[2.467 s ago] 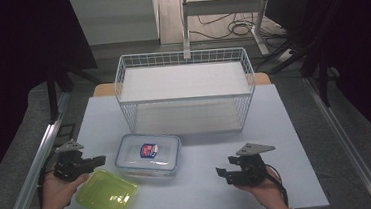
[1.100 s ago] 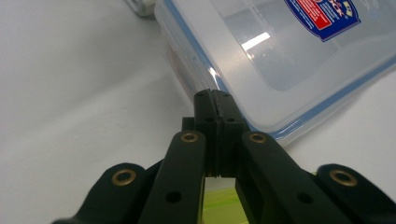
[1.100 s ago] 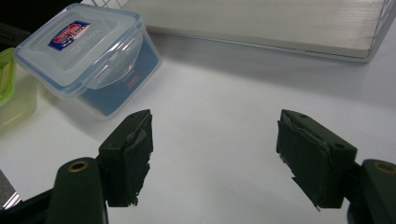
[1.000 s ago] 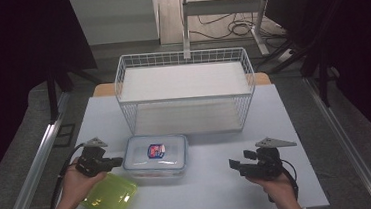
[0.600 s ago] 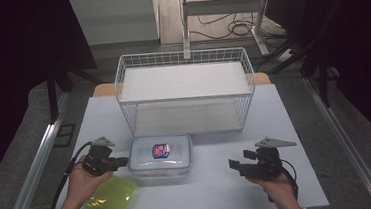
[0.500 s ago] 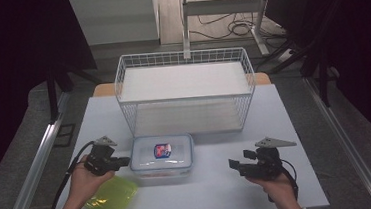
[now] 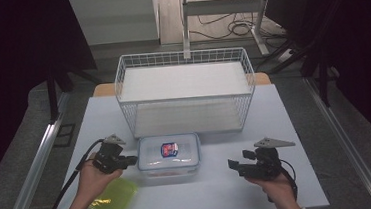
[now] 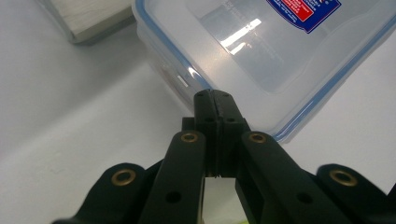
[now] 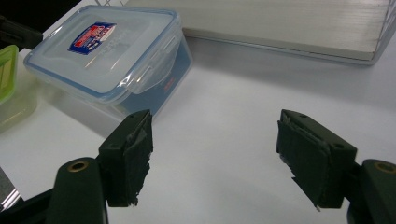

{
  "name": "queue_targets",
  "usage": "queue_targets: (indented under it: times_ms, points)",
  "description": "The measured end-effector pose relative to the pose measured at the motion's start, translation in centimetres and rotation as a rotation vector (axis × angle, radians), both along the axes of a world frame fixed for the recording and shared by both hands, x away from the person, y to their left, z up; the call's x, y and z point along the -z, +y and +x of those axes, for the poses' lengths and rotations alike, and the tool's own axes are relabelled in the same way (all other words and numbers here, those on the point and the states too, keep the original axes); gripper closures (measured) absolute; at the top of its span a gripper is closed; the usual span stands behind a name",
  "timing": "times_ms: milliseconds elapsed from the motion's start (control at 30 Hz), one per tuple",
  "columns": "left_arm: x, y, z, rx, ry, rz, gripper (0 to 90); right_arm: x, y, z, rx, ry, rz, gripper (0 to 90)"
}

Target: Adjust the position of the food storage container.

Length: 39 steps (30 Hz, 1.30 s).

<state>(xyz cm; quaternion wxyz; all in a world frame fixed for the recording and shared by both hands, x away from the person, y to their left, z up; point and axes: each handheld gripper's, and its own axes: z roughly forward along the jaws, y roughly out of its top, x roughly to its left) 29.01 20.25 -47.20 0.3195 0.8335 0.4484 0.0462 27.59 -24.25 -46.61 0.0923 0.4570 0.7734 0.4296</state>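
1. Left gripper (image 7: 130, 160) has slid off the green lid (image 7: 112, 199) over to the clear container (image 7: 169, 154), which got nudged right a bit.
2. Its jaws are clenched on nothing, tips at the container's left edge. Looks like pushing; next probably a steady shove.
3. Right gripper (image 7: 232, 165) hangs released, apart.
4. Actual contact is hard to make out.

Overhead light bright on my table (image 7: 295, 126); surroundings beyond table fall into near-black. High view sharp, soft shadows under wire basket (image 7: 185, 92). In my left gripper view, white glare streak on clear container (image 8: 261, 51) lid; my jaws nearest lens blurred. In my right gripper view, container casts soft shadow toward basket; jaw edges slightly soft.
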Motion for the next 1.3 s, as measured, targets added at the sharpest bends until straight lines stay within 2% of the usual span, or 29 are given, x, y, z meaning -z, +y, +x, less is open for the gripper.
queue_targets:
  times_ms: [467, 600, 633, 667, 700, 800, 833, 867, 900, 967, 1000, 1133, 1300]
  points:
    - [-0.1, -1.4, 0.4, 0.02, -0.003, 0.006, 90.0, 0.1, 0.1, 0.1, -0.003, 0.001, -0.004, 27.2]
    - [-0.1, -1.5, 0.4, 0.019, -0.004, 0.001, 90.0, 0.1, 0.0, 0.1, -0.002, 0.001, -0.004, 27.2]
    - [-0.2, -1.4, 0.4, 0.021, -0.003, -0.02, 90.0, 0.1, 0.0, 0.1, 0.0, 0.0, -0.003, 27.2]
    - [-0.2, -1.4, 0.4, 0.021, -0.003, -0.02, 87.3, 0.1, 0.0, 0.1, 0.0, 0.0, -0.003, 27.2]
    - [-0.5, -1.1, 0.3, 0.011, -0.02, -0.026, 83.8, 0.0, -0.1, 0.1, 0.004, -0.005, -0.004, 27.2]
    - [-1.1, -0.6, 0.1, -0.012, -0.036, -0.039, 69.2, -0.2, -0.3, 0.1, 0.007, -0.007, -0.002, 27.1]
    - [-1.7, 0.0, -0.2, -0.038, -0.047, -0.07, 63.5, -0.2, -0.3, 0.1, 0.011, -0.005, 0.0, 27.0]
    - [-1.7, 0.0, -0.2, -0.038, -0.047, -0.07, 56.5, -0.2, -0.3, 0.1, 0.011, -0.005, 0.0, 27.0]
    - [-2.0, 0.3, -0.4, -0.063, -0.052, -0.106, 48.7, -0.2, -0.2, 0.3, 0.002, -0.001, 0.004, 26.1]
    - [-2.3, 0.4, -0.6, -0.076, -0.045, -0.136, 34.9, -0.2, 0.0, 0.4, -0.007, -0.004, -0.001, 23.9]
    - [-2.3, 0.4, -0.6, -0.076, -0.045, -0.136, 31.3, -0.2, 0.2, 0.5, -0.019, -0.002, -0.001, 22.6]
    - [-2.4, 0.4, -0.6, -0.089, -0.004, -0.209, 19.6, -0.4, 0.7, 0.7, -0.047, -0.002, 0.002, 20.6]
    - [-2.5, 0.5, -0.4, -0.09, 0.01, -0.239, 16.9, -0.6, 1.1, 1.1, -0.064, 0.003, 0.012, 20.1]
